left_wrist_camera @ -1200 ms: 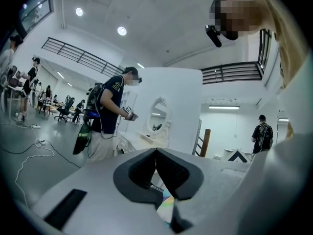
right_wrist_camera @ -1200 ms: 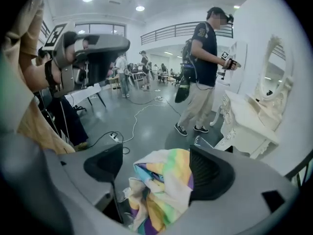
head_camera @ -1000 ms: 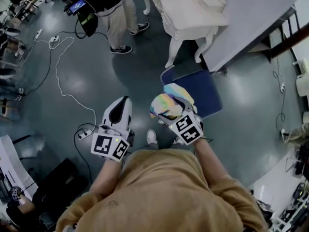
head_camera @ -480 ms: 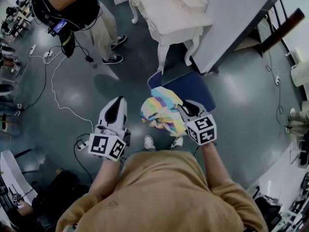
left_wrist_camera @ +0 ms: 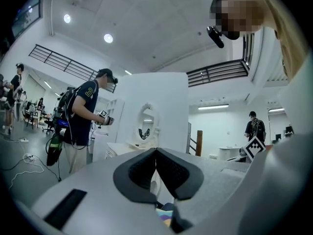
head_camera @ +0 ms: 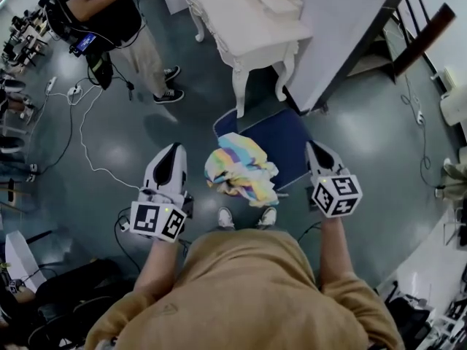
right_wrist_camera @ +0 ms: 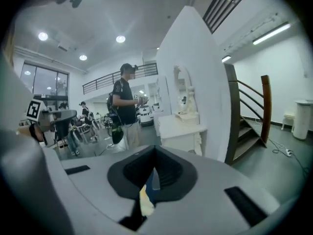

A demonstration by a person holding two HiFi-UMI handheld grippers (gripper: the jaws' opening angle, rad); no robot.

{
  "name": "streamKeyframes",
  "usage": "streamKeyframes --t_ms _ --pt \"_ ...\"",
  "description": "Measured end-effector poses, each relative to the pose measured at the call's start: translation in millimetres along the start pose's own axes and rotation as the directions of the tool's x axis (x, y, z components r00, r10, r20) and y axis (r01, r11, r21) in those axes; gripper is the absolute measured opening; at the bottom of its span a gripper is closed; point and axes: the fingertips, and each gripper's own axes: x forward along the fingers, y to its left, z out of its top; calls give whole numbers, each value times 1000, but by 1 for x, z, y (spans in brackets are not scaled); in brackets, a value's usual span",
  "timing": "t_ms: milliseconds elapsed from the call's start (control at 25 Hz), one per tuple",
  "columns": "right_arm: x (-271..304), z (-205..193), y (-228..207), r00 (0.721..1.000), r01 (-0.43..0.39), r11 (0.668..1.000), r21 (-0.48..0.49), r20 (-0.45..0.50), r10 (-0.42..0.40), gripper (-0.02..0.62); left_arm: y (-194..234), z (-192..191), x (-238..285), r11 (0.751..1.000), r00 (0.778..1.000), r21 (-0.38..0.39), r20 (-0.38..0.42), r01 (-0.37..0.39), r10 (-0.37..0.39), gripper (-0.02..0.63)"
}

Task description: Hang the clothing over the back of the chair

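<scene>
Both left gripper point(head_camera: 173, 152) and right gripper point(head_camera: 314, 147) are closed and empty, the right's jaws just closed. We think we're done: the clothing point(head_camera: 239, 168) hangs on the chair point(head_camera: 295, 133).

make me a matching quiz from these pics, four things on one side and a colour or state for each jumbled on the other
Things:
1 clothing
2 chair
3 table
4 right gripper

Colour or state:
a white
b jaws shut, clear of the clothing
c rainbow stripes
d blue

Pairs: 1-c; 2-d; 3-a; 4-b
</scene>
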Motion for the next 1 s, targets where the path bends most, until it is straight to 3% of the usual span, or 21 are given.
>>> streamKeyframes --t_ms 240,520,800,1000 --pt "-42 68 -31 981 29 999 13 192 -31 0 -11 17 4 999 999 38 30 -16 15 5" --pt "-95 135 -47 929 57 997 -55 369 -33 0 -31 31 8 997 997 72 71 -35 30 5" --pt "-143 172 -54 881 98 987 -127 472 -27 2 -49 51 0 990 992 123 112 -73 59 5" --pt "-160 166 -60 879 133 976 -172 476 -36 2 -56 60 -9 983 987 148 136 -107 87 5"
